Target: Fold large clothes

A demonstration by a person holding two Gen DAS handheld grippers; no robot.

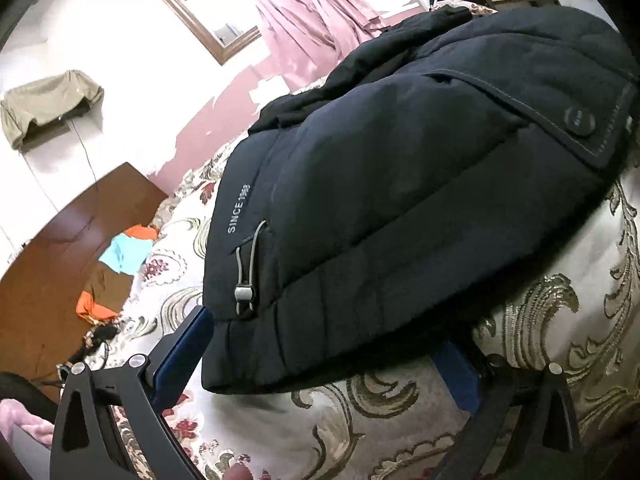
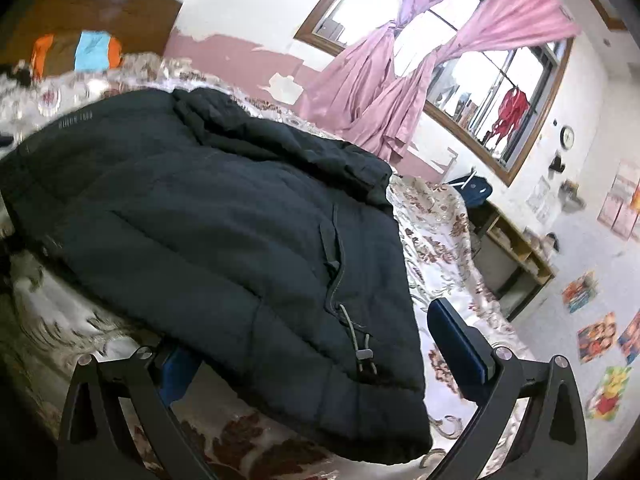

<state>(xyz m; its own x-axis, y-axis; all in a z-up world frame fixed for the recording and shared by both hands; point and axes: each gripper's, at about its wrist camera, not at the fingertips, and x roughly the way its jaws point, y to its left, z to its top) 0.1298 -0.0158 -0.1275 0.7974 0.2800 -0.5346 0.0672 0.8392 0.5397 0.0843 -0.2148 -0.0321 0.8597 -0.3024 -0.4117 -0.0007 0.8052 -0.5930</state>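
Right now the dark padded jacket (image 1: 400, 200) lies spread on the floral bedspread (image 1: 560, 360), hem toward me, a drawcord toggle (image 1: 245, 294) at one corner. Both my grippers sit at that hem: the left gripper (image 1: 320, 364) has its jaws wide apart straddling the hem corner, gripping nothing, and the right gripper (image 2: 320, 356) is equally wide, one finger tucked beneath the fabric. Risk, as I judge it: the thick, slippery padding may slide out if I close on too shallow a bite, or I might pinch bedspread along with it, dragging the cover and spoiling the fold.
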